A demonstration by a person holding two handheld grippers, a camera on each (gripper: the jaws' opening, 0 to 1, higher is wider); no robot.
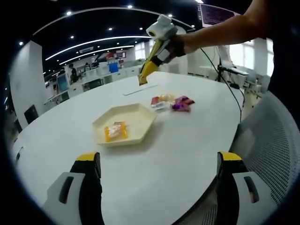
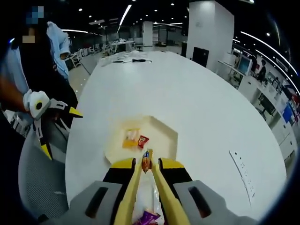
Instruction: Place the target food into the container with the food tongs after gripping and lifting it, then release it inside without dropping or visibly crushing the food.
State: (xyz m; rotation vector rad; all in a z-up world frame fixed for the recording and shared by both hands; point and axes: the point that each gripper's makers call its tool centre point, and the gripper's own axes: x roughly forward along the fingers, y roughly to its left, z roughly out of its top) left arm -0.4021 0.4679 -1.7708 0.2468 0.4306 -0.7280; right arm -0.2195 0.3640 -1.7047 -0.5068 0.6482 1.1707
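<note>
A cream hexagonal tray [image 1: 140, 123] [image 2: 165, 136] lies on the white round table [image 1: 187, 150] and holds an orange-yellow snack packet [image 1: 116, 131] [image 2: 131, 138]. My right gripper [image 2: 147, 165] [image 1: 159, 47] is shut on yellow food tongs [image 2: 133, 187] [image 1: 149, 65]. The tong tips pinch a small orange-red packet [image 2: 146, 161], held in the air at the tray's near edge. My left gripper [image 1: 157, 161] [image 2: 61, 131] stands open with nothing between its jaws, low over the table edge on the tray's other side. Loose snack packets [image 1: 171, 101] [image 2: 147, 216] lie beside the tray.
A white strip [image 1: 138, 89] [image 2: 241, 171] lies on the table past the snacks. A grey mesh chair [image 1: 272, 140] stands at the table's edge. A person's arm [image 1: 220, 30] reaches in from above. Office desks line the background.
</note>
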